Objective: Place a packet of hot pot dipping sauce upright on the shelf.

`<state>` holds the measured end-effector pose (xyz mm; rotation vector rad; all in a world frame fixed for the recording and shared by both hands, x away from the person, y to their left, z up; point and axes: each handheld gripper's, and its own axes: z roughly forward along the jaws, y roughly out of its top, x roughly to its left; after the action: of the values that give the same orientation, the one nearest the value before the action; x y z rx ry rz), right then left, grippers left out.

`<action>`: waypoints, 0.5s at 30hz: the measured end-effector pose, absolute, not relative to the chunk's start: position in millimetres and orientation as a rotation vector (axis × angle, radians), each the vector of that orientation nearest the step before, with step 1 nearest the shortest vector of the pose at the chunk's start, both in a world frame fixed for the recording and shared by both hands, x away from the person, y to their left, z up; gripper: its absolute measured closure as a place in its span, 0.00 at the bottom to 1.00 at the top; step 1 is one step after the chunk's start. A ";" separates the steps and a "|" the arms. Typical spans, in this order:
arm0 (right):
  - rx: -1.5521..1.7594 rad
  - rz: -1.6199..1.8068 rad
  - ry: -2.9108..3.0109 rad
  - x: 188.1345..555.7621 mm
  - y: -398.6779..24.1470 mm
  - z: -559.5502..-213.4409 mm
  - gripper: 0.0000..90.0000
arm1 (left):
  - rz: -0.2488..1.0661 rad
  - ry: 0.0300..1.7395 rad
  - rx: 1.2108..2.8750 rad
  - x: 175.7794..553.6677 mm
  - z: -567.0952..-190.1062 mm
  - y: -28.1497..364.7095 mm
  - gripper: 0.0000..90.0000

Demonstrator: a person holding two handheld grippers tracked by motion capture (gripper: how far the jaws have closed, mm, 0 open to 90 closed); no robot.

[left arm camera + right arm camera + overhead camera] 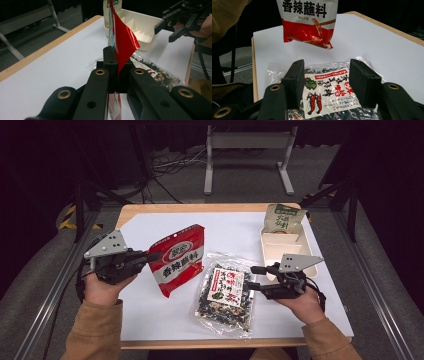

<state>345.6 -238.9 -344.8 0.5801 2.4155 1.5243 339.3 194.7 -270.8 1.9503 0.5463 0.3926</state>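
Note:
A red and white snack bag (179, 257) with black lettering hangs above the white table cover, lifted off it. My left gripper (152, 256) is shut on the bag's left edge; in the left gripper view the red bag (123, 37) stands edge-on, pinched between the jaws of my left gripper (117, 66). A clear bag of dark seaweed mix (226, 292) with a white label lies flat near the table's front. My right gripper (257, 277) is open at that bag's right edge. In the right gripper view, the labelled bag (329, 90) lies between the jaws of my right gripper (332, 78), pads apart from it.
A cream divided tray (292, 251) stands at the right, with a green and beige pouch (284, 219) leaning at its far end. A white sheet (150, 315) covers the wooden table (200, 208). Beyond the far edge are a grey stand's legs and cables on the floor.

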 end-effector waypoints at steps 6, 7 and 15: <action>0.543 1.491 2.441 347.8 -233.6 -337.4 0.55 | 0.371 0.501 1.956 336.6 -270.4 181.9 0.99; 0.544 1.471 2.460 348.5 -232.3 -335.3 0.57 | 0.366 0.484 1.959 336.0 -269.9 179.6 0.99; 0.537 1.415 2.544 355.3 -220.1 -328.8 0.56 | 0.315 0.381 1.954 328.0 -266.5 159.9 0.99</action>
<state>355.3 -220.1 -328.8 0.5372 2.5437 1.4150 328.0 159.9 -266.5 1.9543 0.3809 0.3152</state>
